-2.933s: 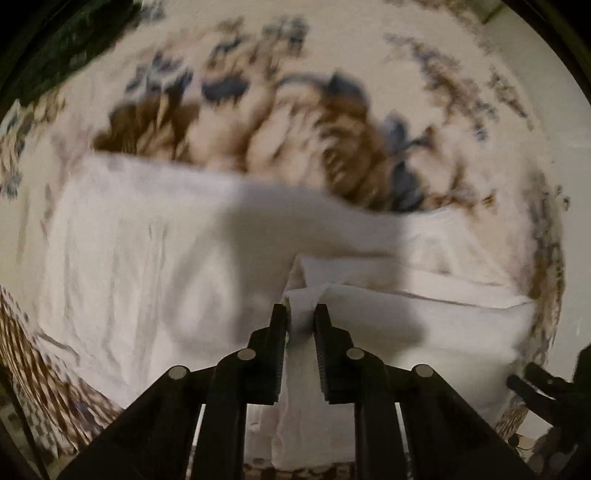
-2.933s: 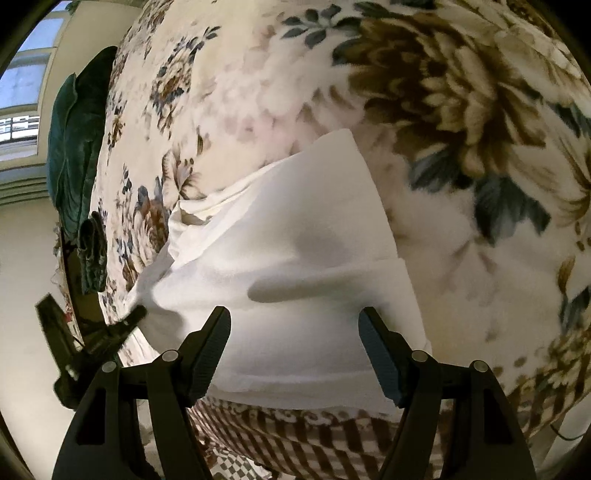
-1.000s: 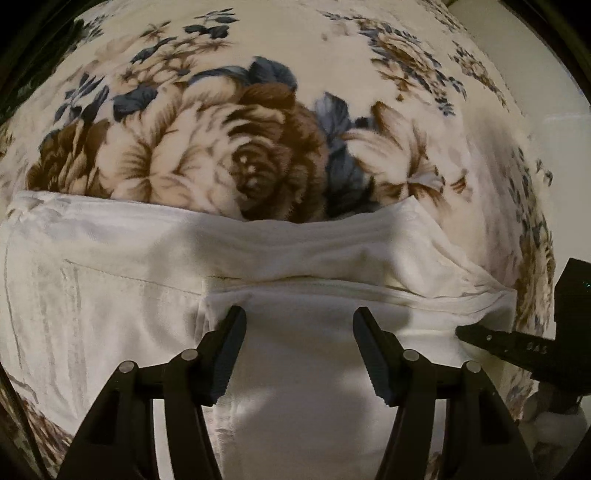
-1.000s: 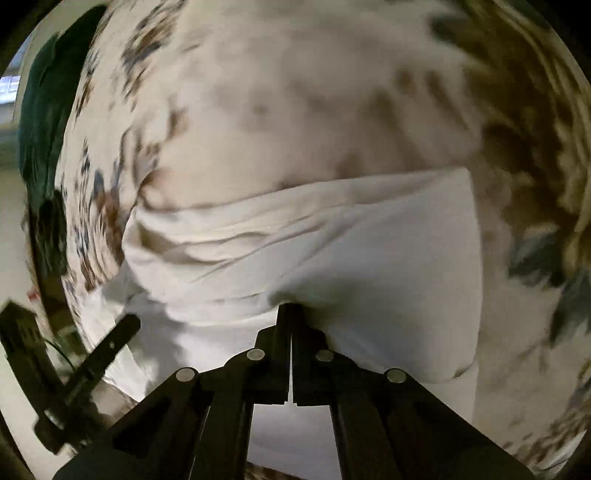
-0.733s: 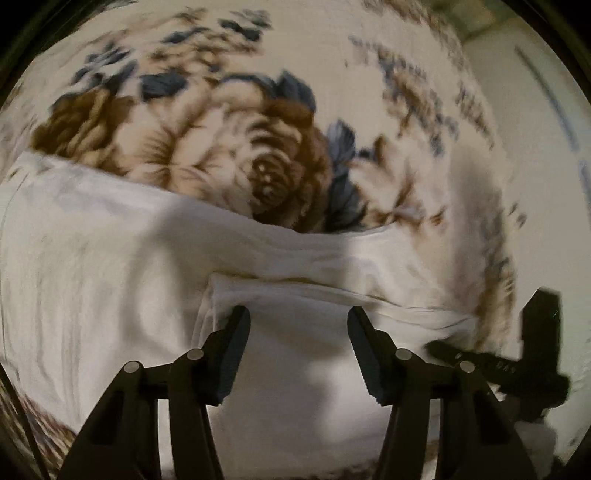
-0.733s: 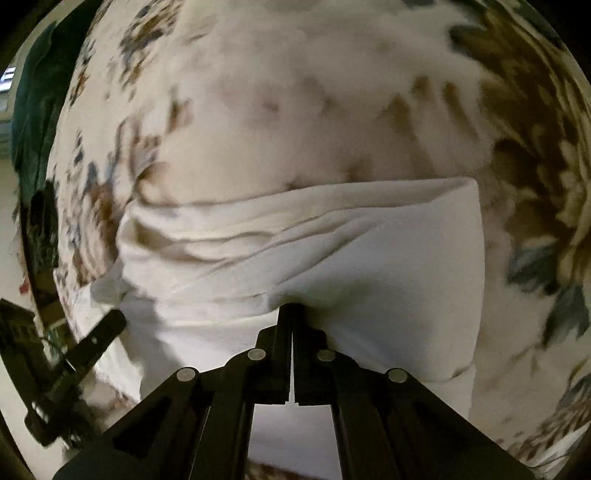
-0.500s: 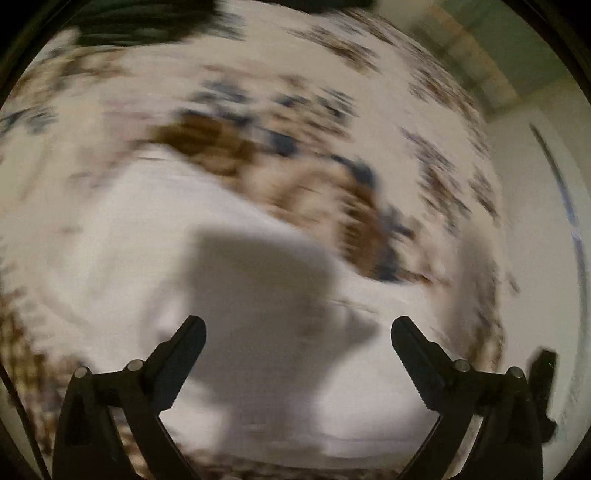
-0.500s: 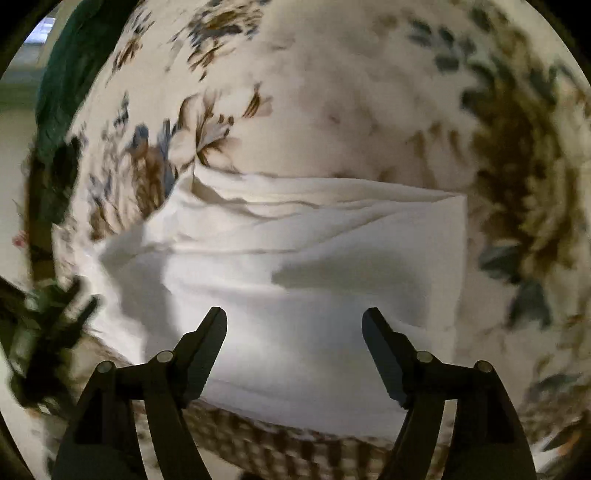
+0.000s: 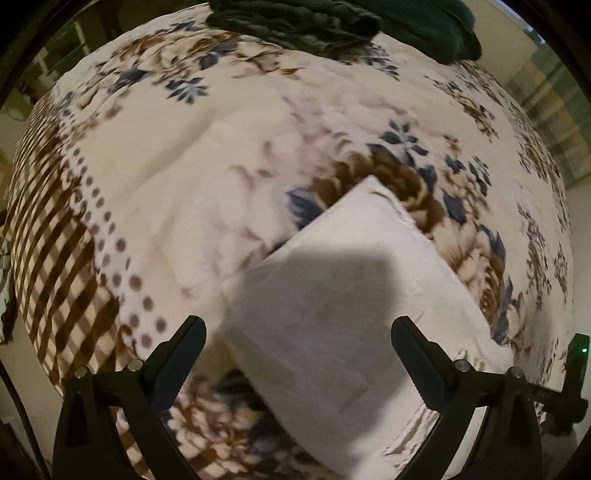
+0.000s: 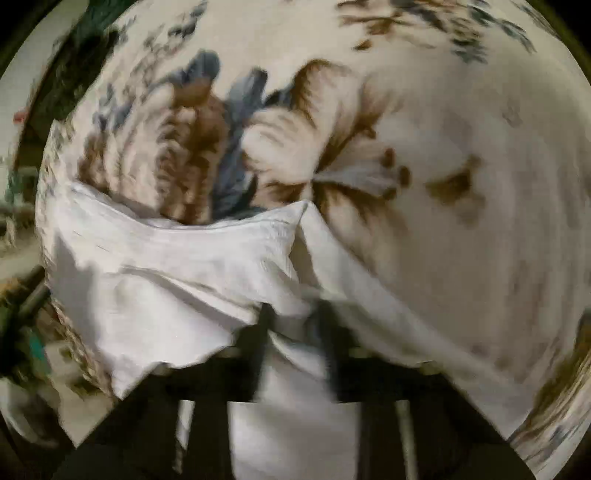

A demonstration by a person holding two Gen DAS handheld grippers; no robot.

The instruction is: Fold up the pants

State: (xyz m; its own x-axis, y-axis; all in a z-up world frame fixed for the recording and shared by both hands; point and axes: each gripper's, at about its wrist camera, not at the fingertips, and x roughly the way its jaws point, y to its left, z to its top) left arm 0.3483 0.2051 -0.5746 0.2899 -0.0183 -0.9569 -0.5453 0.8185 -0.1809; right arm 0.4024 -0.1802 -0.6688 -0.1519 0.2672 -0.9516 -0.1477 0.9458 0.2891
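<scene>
White pants [image 9: 343, 295] lie folded into a thick pad on the floral blanket [image 9: 221, 155]. In the left wrist view my left gripper [image 9: 297, 334] hangs above the pad's near end, open wide, with nothing gripped. The right gripper's dark body [image 9: 569, 387] shows at that view's right edge. The right wrist view is blurred. There my right gripper [image 10: 293, 319] has its jaws closing on a bunched edge of the white pants [image 10: 207, 266]. The cloth sits pinched between the fingers and drapes over them.
A dark green bundle of cloth [image 9: 332, 22] lies at the far end of the bed. The blanket's brown checked border [image 9: 55, 258] marks the bed's left edge, with floor beyond. A pale wall [image 9: 580, 229] stands to the right.
My left gripper opened wide, let go of the pants and swung across the bed, rolling as it went. My right gripper opened, shifted along the pants and closed again on the cloth.
</scene>
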